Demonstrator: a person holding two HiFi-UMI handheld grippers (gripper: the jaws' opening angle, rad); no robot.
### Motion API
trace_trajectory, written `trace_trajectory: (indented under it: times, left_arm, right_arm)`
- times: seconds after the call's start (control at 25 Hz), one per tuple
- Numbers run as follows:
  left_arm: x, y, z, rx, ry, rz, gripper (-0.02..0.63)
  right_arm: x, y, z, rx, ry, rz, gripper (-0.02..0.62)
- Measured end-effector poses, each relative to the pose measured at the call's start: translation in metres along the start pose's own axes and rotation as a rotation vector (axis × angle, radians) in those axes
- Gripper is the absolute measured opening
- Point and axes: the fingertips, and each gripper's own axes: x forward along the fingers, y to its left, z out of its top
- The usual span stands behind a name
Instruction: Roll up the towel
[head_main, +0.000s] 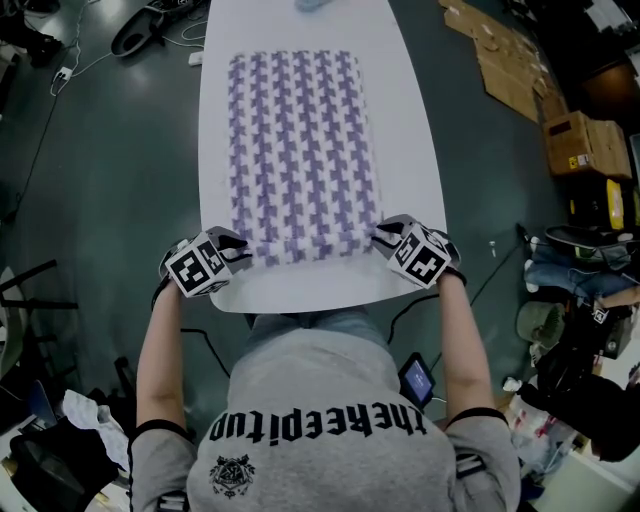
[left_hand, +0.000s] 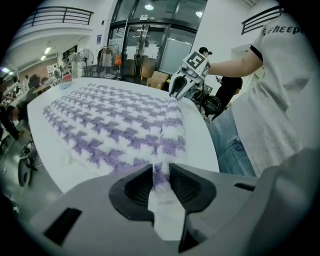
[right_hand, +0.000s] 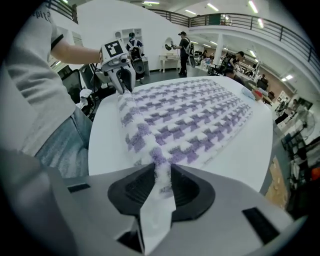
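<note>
towel (head_main: 300, 150) on table (head_main: 415, 200), cardboard boxes (head_main: 580, 145) beside

The towel (head_main: 300, 150) is white with a purple houndstooth pattern. It is a long rectangle spread flat down the middle of the surface (head_main: 420, 170), its long sides parallel to the surface's long edges. Its near end is raised into a low, plump ridge running crosswise close to the surface's near edge, seemingly a first turn of roll. The far end lies flat.
</note>
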Motion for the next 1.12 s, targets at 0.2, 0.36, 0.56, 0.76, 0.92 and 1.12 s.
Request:
trace_trajectory:
  times: [0.2,0.36,0.56,0.76,0.92,1.12]
  left_arm:
    - [0.0,0.011,0.008,0.047,-0.025,0.067,0.092]
    - [-0.02,0.02,0.016,0.082,-0.063,0.175,0.092]
    - [-0.03,-0.007,0.022,0.195,-0.08,0.205,0.104]
    - [0.006,-0.025,-0.005,0.263,0.089,0.191,0.212]
    - [0.015,-0.001,-0.009,0.238,0.117,0.229,0.215]
    - [0.012,0.001,-0.011,0.231,0.127,0.238,0.214]
  right_arm:
    - [0.002,-0.015,0.005,-0.014,0.007,-0.062,0.08]
    - [0.006,-0.018,0.005,-0.012,0.029,-0.078,0.08]
    - [0.012,-0.018,0.004,0.0,0.035,-0.087,0.08]
    - [0.011,-0.02,0.007,-0.007,0.027,-0.097,0.08]
    - [-0.002,-0.032,0.023,-0.01,-0.012,-0.13,0.091]
    - [-0.029,-0.011,0.031,-0.07,-0.067,-0.173,0.123]
